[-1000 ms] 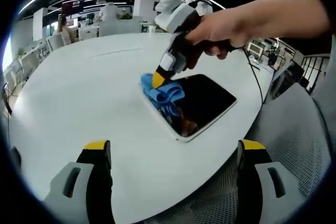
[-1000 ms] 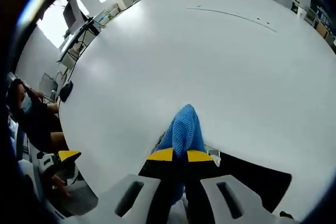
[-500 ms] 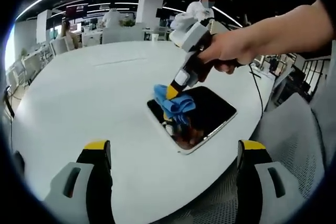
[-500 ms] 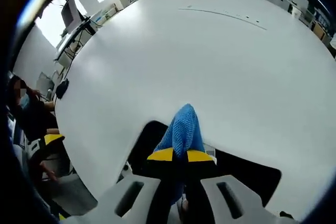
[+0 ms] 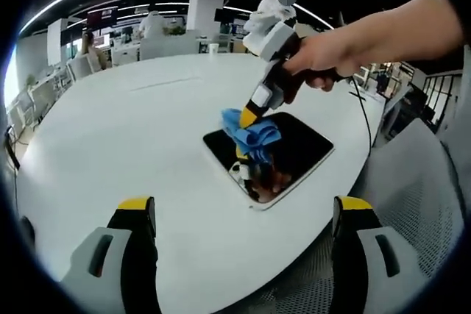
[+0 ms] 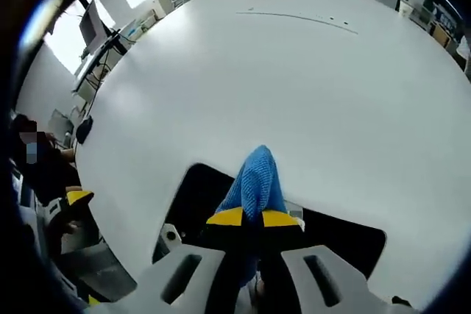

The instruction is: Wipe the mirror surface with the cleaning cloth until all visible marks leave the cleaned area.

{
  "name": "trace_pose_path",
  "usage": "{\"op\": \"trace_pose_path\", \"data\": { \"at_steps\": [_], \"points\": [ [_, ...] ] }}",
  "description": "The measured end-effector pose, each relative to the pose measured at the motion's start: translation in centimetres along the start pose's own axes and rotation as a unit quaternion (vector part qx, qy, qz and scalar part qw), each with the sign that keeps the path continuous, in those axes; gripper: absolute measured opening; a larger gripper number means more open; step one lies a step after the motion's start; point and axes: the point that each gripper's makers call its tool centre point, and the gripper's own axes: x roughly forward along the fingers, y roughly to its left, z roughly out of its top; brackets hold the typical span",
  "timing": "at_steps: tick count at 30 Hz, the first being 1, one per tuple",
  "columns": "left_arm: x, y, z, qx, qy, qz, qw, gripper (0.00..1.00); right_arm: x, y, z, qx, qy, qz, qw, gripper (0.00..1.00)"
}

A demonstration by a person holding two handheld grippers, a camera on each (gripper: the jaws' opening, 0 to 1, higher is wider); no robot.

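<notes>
A dark rectangular mirror (image 5: 294,145) with a white rim lies flat near the round white table's near right edge. A blue cleaning cloth (image 5: 250,136) rests bunched on its left half, pinched by my right gripper (image 5: 249,117), which a hand holds from the upper right. In the right gripper view the cloth (image 6: 257,182) sticks out between the shut yellow-tipped jaws of my right gripper (image 6: 254,218), pressed onto the mirror (image 6: 199,196). My left gripper (image 5: 246,207) hangs open over the table's near edge, clear of the mirror.
The white table (image 5: 132,123) spreads wide to the left and far side. A grey mesh chair (image 5: 412,189) stands at the right. Office desks and people sit far behind. A cable (image 5: 360,119) trails from the right gripper over the table's right edge.
My right gripper has dragged the cloth from the mirror's left corner to the right, further onto the glass, uncovering the dark left corner. The left gripper stays open.
</notes>
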Motion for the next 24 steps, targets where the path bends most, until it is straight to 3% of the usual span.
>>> {"op": "trace_pose_path", "data": {
  "at_steps": [9,15,24],
  "points": [
    [-0.1,0.3,0.2,-0.007,-0.007,0.005,0.9999,0.99,0.0,0.3,-0.4,-0.007,0.006,-0.013,0.9999,0.01],
    [-0.1,0.5,0.3,-0.015,-0.013,0.007,0.9998,0.99,-0.6,1.0,-2.0,0.010,0.015,-0.010,0.9998,0.00],
    [-0.1,0.3,0.3,-0.008,-0.012,0.003,0.9999,0.99,-1.3,2.4,-4.4,0.003,0.009,-0.010,0.9999,0.01]
  ]
}}
